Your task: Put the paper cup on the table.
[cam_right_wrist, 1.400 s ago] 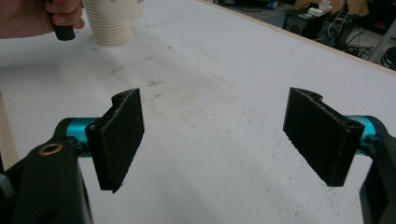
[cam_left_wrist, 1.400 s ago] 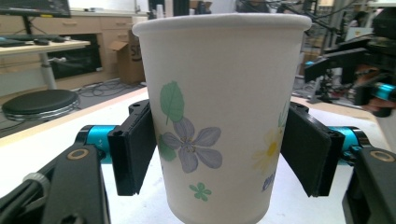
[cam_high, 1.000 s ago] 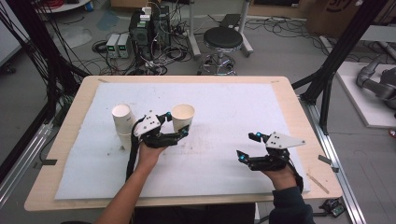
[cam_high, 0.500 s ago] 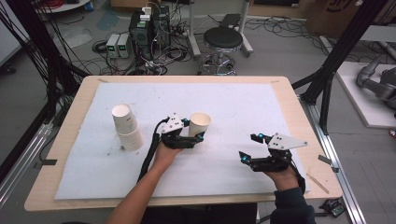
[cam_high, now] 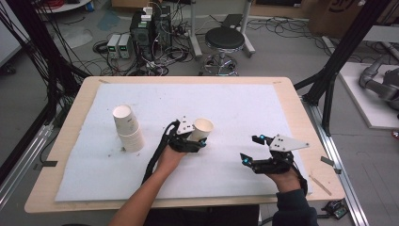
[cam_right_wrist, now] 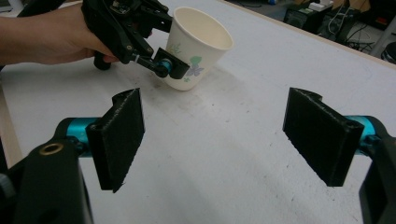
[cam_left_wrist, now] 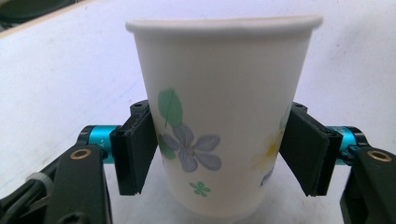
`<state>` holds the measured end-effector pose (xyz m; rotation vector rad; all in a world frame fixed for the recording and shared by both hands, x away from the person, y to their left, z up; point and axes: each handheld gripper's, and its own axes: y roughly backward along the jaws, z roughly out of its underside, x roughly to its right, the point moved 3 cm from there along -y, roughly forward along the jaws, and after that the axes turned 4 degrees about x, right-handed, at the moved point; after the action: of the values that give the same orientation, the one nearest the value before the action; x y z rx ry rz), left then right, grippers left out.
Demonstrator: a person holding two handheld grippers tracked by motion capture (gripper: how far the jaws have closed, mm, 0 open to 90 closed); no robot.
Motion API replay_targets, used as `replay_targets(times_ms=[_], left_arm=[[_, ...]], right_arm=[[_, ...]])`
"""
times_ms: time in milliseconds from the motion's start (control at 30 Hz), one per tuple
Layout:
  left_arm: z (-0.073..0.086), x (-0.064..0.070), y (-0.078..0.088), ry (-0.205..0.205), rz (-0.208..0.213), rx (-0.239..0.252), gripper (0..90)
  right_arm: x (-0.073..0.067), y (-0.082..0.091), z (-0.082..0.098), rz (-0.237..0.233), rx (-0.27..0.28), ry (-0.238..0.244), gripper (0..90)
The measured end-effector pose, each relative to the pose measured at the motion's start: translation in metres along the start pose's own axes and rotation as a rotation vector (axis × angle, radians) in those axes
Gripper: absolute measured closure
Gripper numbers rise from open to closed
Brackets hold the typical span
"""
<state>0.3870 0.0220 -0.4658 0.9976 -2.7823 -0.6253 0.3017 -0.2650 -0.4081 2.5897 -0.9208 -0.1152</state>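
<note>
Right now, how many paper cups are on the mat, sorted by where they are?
Paper cups in the stack: 2
Flowered paper cup between the left claw jaws: 1
Total: 3 cups

A wooden tabletop (cam_high: 291,101) carries a white mat (cam_high: 235,108). On the mat stand a stack of paper cups (cam_high: 128,128) and, well apart, a single flowered cup (cam_high: 202,129).
</note>
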Motion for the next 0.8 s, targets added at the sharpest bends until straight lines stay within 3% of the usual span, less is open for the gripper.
replay_targets(times_ms=[167, 433, 600, 800], left_arm=[[0.009, -0.003, 0.011, 0.019, 0.021, -0.030, 32.2], [0.014, -0.004, 0.017, 0.035, 0.034, -0.010, 30.5], [0.014, -0.004, 0.027, 0.055, 0.069, 0.047, 22.6], [0.015, -0.008, 0.060, 0.079, 0.098, 0.157, 19.9]], right_arm=[[-0.001, -0.001, 0.000, -0.003, -0.002, 0.003, 21.1], [-0.003, -0.003, 0.000, -0.011, -0.011, 0.003, 21.0], [-0.003, -0.003, 0.002, -0.014, -0.014, -0.003, 21.0], [-0.004, -0.005, 0.004, -0.015, -0.018, -0.009, 21.0]])
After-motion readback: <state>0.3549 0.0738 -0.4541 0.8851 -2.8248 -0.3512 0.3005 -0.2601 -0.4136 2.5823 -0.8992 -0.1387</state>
